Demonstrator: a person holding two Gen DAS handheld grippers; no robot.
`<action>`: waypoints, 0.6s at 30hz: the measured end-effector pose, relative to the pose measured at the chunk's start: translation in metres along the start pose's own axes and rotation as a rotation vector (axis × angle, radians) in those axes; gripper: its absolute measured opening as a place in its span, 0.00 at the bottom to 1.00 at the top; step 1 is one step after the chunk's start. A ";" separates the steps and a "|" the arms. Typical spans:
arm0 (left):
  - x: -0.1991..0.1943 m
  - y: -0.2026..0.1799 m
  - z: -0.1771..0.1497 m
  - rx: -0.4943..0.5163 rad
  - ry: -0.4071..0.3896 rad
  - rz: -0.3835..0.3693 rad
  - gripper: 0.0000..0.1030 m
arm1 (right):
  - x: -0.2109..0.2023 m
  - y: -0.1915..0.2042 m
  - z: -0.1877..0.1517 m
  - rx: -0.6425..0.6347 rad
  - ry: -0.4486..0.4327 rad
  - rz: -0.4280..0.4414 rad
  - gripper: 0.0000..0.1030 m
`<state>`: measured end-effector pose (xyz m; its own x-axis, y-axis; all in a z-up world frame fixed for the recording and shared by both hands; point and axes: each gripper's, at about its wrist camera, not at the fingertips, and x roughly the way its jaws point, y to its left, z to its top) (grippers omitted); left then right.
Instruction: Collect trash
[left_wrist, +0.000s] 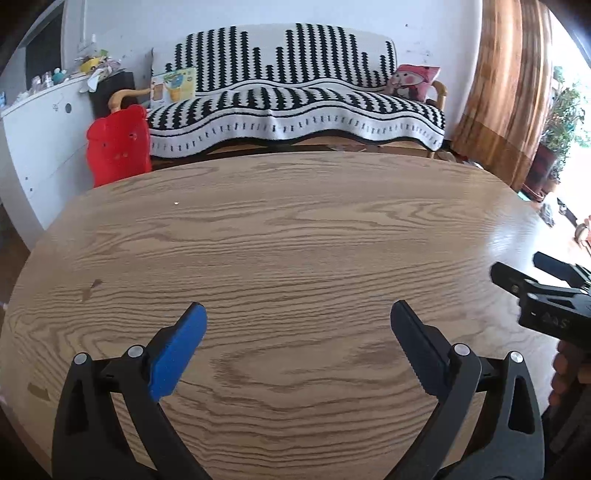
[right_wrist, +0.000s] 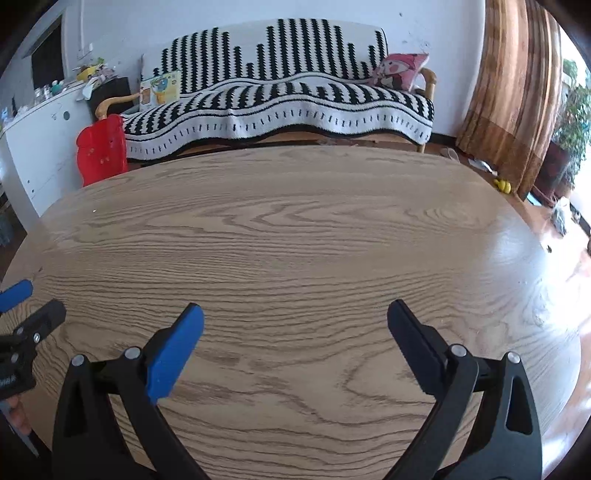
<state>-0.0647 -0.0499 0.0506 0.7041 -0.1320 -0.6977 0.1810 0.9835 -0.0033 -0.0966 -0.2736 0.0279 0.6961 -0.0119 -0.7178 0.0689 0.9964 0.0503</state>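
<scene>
Over the bare wooden surface (left_wrist: 295, 229) I am holding my left gripper (left_wrist: 298, 325) and right gripper (right_wrist: 295, 325) wide open and empty, seeing only a tiny pale crumb (left_wrist: 176, 202) far off, probably light and hard to pinch.

Each handheld gripper is a black plastic frame: two curved arms with triangular cut-outs and round silver pivot screws. The left gripper (left_wrist: 298, 334) and right gripper (right_wrist: 295, 334) alike carry a blue left pad and a ridged black right one.
</scene>
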 end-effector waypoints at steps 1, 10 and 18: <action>0.000 0.000 -0.002 0.004 0.004 0.000 0.94 | 0.001 0.001 0.000 0.005 0.006 0.002 0.93; 0.010 0.007 -0.004 -0.043 0.051 0.035 0.94 | 0.008 -0.003 0.001 0.016 0.041 0.023 0.93; 0.013 -0.004 -0.007 -0.010 0.049 0.025 0.94 | 0.007 -0.020 0.003 0.057 0.041 0.021 0.93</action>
<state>-0.0609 -0.0543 0.0367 0.6742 -0.1013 -0.7316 0.1564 0.9877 0.0074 -0.0909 -0.2934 0.0238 0.6684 0.0133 -0.7437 0.0961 0.9899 0.1040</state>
